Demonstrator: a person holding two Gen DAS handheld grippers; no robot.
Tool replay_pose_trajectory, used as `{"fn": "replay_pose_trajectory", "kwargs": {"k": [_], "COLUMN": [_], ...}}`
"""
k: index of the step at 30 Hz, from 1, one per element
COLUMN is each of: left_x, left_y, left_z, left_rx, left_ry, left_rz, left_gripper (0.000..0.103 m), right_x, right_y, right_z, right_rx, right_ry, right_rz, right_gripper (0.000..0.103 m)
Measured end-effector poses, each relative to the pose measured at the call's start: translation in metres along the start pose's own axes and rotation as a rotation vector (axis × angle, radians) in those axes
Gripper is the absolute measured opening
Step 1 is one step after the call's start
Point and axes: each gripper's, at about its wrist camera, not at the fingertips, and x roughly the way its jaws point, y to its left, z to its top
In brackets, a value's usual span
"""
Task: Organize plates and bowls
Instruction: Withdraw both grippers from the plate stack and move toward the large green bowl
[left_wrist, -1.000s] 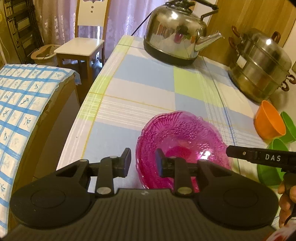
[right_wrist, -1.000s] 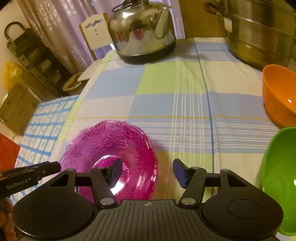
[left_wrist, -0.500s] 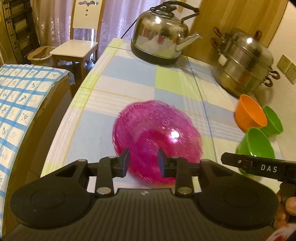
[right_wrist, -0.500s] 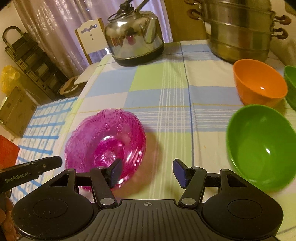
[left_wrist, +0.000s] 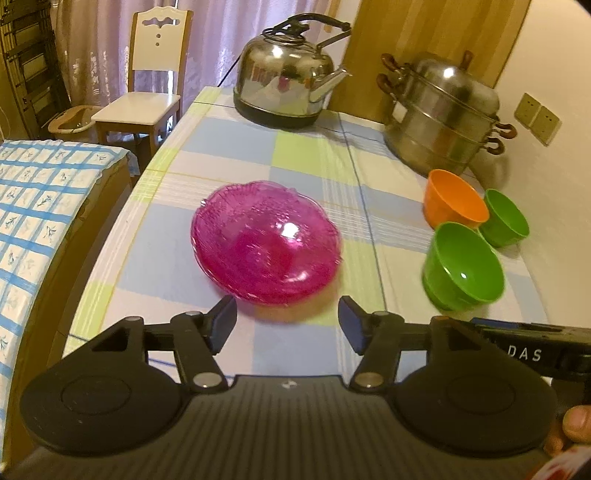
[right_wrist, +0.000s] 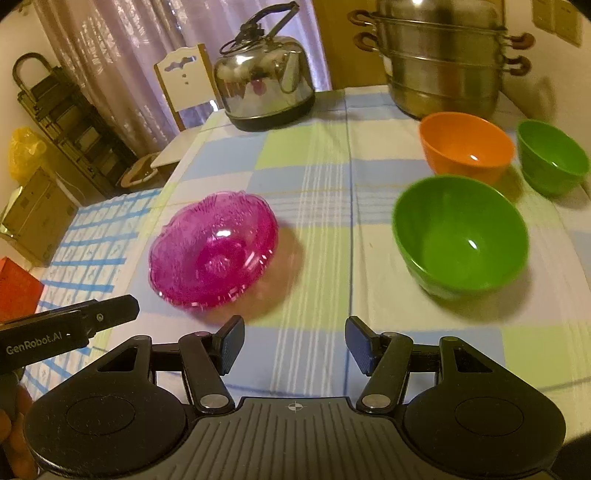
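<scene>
A: Where do we stand on the left gripper (left_wrist: 287, 324)?
B: Jaws spread wide, nothing in them. Pink dish (left_wrist: 266, 240) sits just ahead of its tips on the tablecloth (left_wrist: 229, 147).
A: Right gripper (right_wrist: 294, 344)?
B: Same, wide apart and empty. Dish ahead-left, big green bowl (right_wrist: 461, 236) ahead-right, orange bowl (right_wrist: 466, 147) beyond it.

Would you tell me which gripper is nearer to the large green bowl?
Right. The right gripper sits just short of the large green bowl; the left gripper faces the pink dish.
</scene>
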Motion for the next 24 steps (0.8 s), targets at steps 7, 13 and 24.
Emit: {"fn": "replay_pose_trajectory", "kwargs": {"k": [7,13,24], "left_x": [-0.009,-0.011,-0.011], "left_y": [-0.017,-0.027,-0.051], "left_z": [-0.022,-0.035,-0.034], "left_rx": [-0.005,0.0,0.036], "left_ry": [-0.001,0.005,0.002], "left_rz": [0.006,0.007,-0.03], "left_gripper": [0.067,0.067,0.068], "right_x": [-0.026,-0.041,-0.056], "right_y": [-0.014,-0.03,-0.054], "right_z": [-0.023,-0.038,-0.043], "right_rx": [0.017,0.023,0.072], "right_ry": [-0.002,-0.011,-0.036], "right_rz": [-0.022,-0.057,-0.08], "right_gripper": [0.062,0.062,0.062]}}
